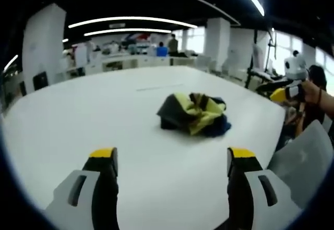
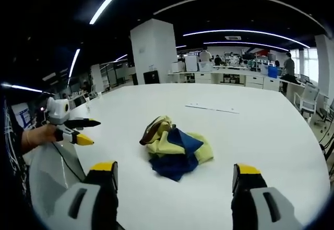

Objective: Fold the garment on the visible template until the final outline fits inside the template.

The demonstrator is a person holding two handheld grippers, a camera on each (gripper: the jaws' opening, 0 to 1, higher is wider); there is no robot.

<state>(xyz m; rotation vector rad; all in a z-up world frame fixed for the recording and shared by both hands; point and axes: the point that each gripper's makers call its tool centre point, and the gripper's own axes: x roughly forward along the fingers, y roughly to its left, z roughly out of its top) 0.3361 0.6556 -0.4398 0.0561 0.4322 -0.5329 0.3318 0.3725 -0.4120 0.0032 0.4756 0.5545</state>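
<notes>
1. Jaws of the left gripper (image 1: 170,162) are seen wide apart at the bottom of the left gripper view, with nothing between them; they are held above the white desk (image 1: 78,115), pointed at the garment (image 1: 194,113).
2. Jaws of the right gripper (image 2: 175,177) are spread wide and empty as well, aimed at the same heap from the opposite side. It is judged that both are kept back so that the whole heap can be looked over before a grasp is chosen.
3. Nearer to the middle of the desk the garment is found, crumpled into a loose bundle of yellow, dark blue and a darker patch, not spread at all. Folding is therefore judged as not yet begun; the cloth must be flattened first.
4. Beyond the garment a thin pale line (image 2: 212,108) is seen on the desk; whether it belongs to the template cannot be told.
5. Far behind, office desks (image 2: 224,74) and people are visible under long ceiling lights (image 2: 109,0).
</notes>
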